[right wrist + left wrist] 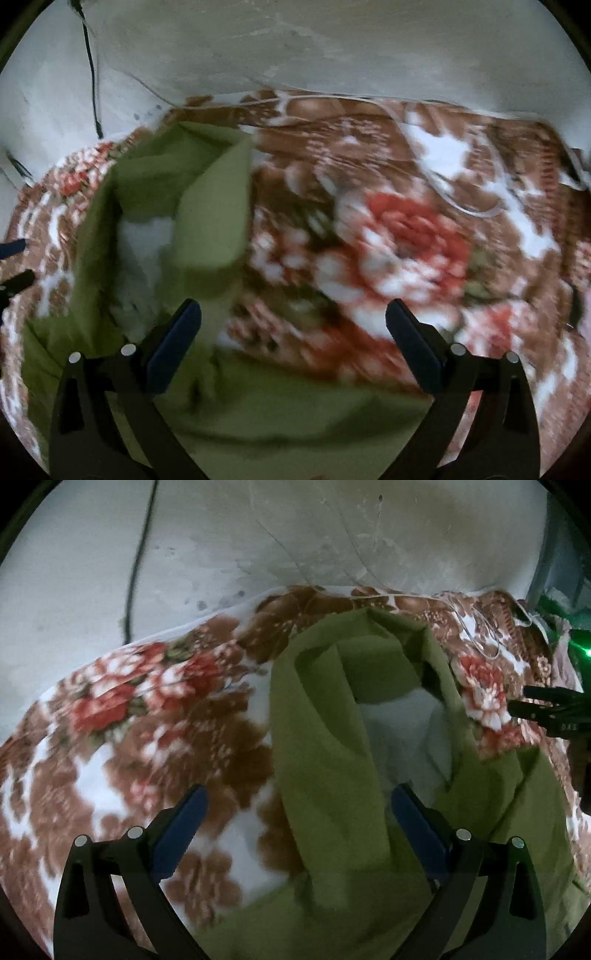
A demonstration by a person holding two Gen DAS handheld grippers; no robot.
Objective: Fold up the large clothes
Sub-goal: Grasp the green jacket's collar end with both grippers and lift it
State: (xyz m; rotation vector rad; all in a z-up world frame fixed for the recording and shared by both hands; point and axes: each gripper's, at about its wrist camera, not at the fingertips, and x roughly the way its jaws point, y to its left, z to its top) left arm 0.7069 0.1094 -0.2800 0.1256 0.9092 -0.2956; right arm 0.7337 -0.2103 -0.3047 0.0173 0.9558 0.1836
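Garment: green cloth, rumpled on floral blanket.
Left gripper: spread wide, empty, above cloth.
Right gripper: spread wide, empty; blurred, probably moving.
Technique: pinch opposite edges, pull flat before folding.

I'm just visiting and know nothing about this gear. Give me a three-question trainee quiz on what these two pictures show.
1. True or false: the left hand-held gripper is clamped shut on the green garment.
2. What does the green garment lie on?
A. a bare wooden table
B. a floral blanket
C. a metal tray
3. Fill in: the fingers of the right hand-held gripper stand ____.

Key:
1. False; its fingers are spread, with cloth between and below them.
2. B.
3. Open, holding nothing.
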